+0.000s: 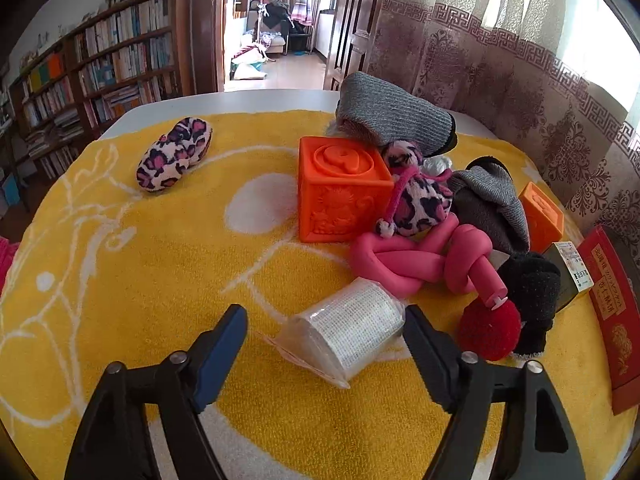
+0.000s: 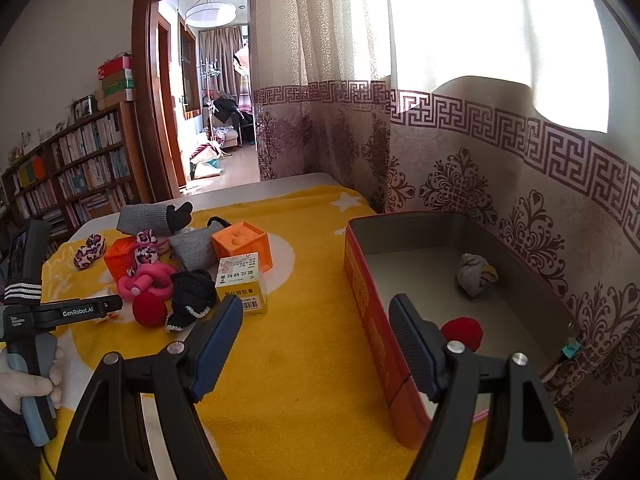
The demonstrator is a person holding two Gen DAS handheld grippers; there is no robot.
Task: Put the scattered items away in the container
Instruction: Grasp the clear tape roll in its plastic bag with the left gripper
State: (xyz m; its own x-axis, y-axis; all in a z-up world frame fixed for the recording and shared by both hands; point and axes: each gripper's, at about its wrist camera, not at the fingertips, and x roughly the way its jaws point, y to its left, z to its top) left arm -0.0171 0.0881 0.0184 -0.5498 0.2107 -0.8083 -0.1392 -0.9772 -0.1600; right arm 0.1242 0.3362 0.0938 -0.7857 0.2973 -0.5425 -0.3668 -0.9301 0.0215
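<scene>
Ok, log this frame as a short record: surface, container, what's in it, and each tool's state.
surface: yellow towel
container: red tin, open
in container: grey bundle; red pompom
left tool: open, straddling wrapped white roll
right tool: open, holding nothing, at tin's near wall
still out: two orange cubes, pink knotted tube, yellow carton

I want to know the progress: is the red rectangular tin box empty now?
Not empty. The red rectangular tin box holds a grey crumpled cloth ball and a red pompom on its floor.
</scene>
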